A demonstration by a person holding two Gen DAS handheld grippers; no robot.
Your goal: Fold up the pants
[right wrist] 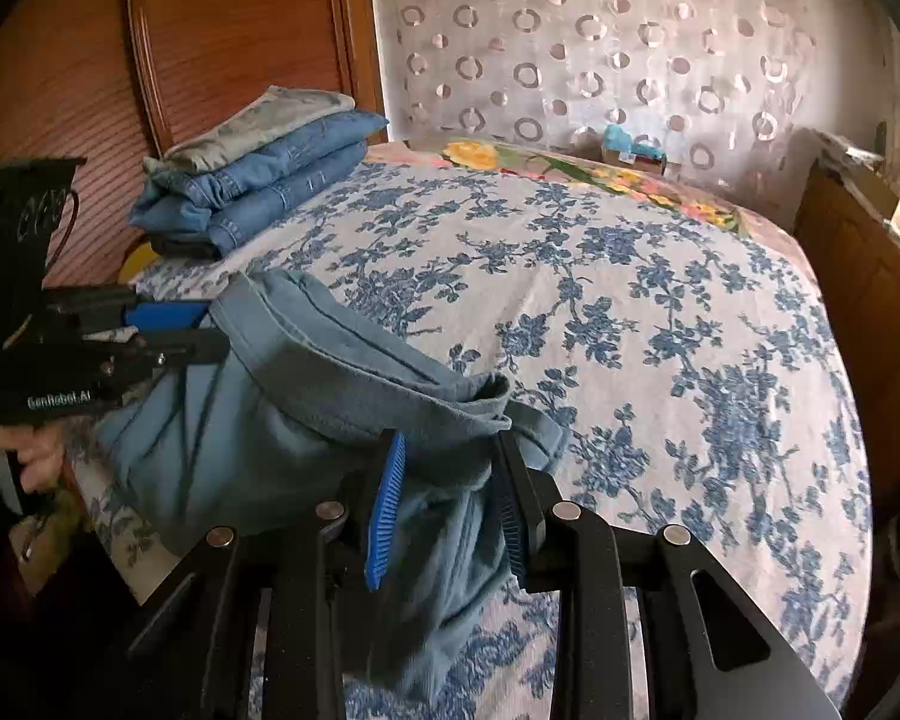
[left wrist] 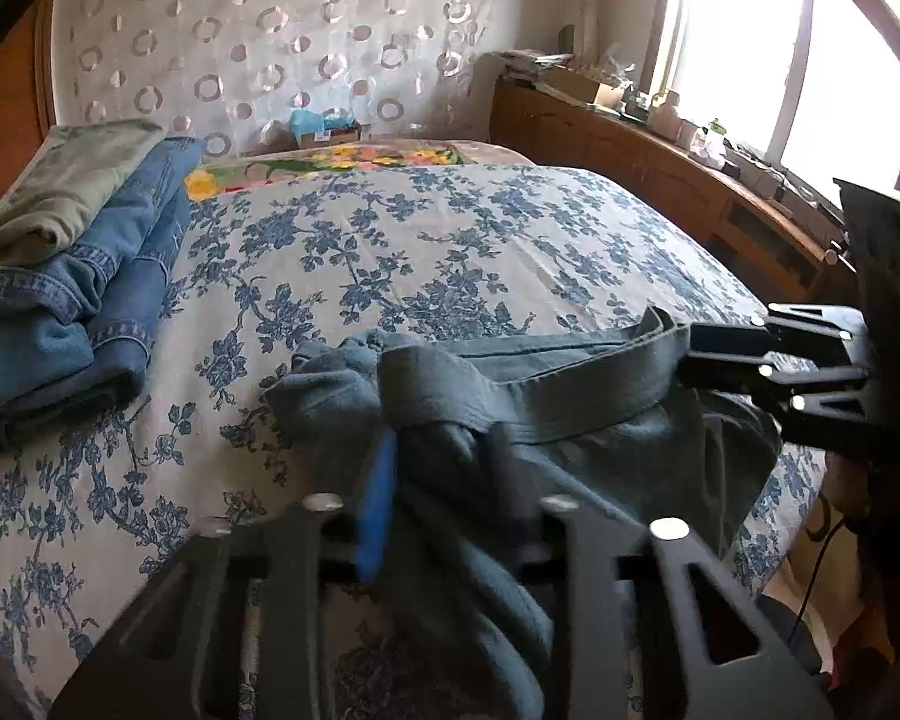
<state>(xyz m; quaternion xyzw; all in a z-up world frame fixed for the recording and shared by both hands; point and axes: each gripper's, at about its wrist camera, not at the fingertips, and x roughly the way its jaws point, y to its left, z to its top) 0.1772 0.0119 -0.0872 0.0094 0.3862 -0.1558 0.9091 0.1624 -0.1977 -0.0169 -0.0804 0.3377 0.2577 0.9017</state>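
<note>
Grey-blue pants (left wrist: 570, 396) hang by their waistband over the near edge of the bed, stretched between both grippers. In the left wrist view my left gripper (left wrist: 444, 456) is shut on a bunched end of the waistband, its blue pad (left wrist: 378, 504) pressed against the cloth. My right gripper (left wrist: 684, 360) comes in from the right, clamped on the other end of the band. In the right wrist view the pants (right wrist: 270, 420) droop from the right gripper (right wrist: 450, 444), with cloth filling the gap between its blue pads (right wrist: 387, 510). The left gripper (right wrist: 216, 330) holds the far end.
A stack of folded jeans (left wrist: 90, 300) topped by a pale garment lies at the bed's far left corner. The floral bedcover (left wrist: 450, 240) spreads ahead. A wooden cabinet (left wrist: 630, 150) with clutter runs under the window on the right. A hand (right wrist: 30, 450) grips the left tool's handle.
</note>
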